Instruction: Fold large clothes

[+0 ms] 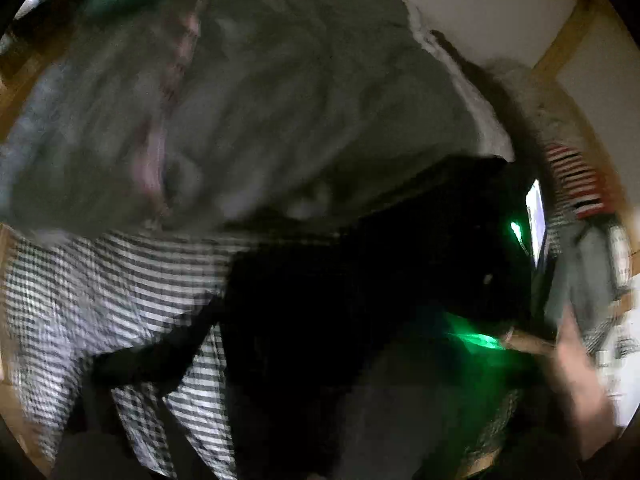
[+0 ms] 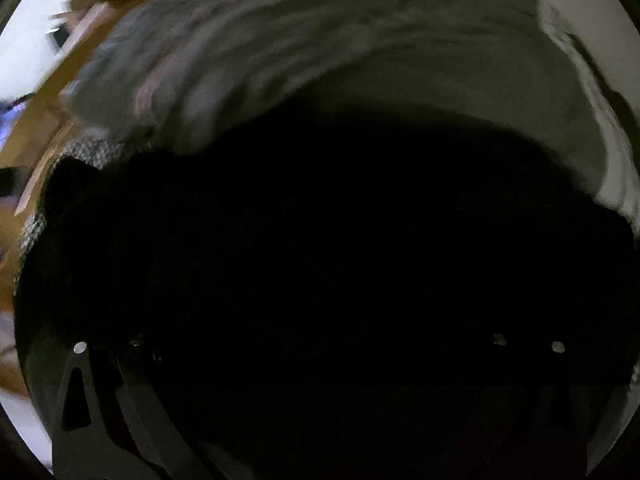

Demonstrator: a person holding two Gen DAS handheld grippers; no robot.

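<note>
Both views are blurred by motion. A large black garment (image 1: 360, 300) lies across a checked bedsheet (image 1: 100, 288) in the left wrist view; it fills the lower half of the right wrist view (image 2: 320, 260). A grey quilt (image 1: 280, 100) lies behind it, also in the right wrist view (image 2: 360, 60). The other gripper (image 1: 500, 240), with green lights, sits on the black garment at the right, a bare hand (image 1: 580, 368) below it. The right gripper's fingers (image 2: 100, 400) are dark against the garment; their tips are hidden. The left gripper's own fingers do not show.
A striped red, white and black cloth (image 1: 576, 180) and other clothes (image 1: 580, 280) lie at the right. A wooden bed frame (image 1: 560, 48) and white wall (image 1: 480, 8) are behind. Wood floor (image 2: 36, 128) shows at the left of the right wrist view.
</note>
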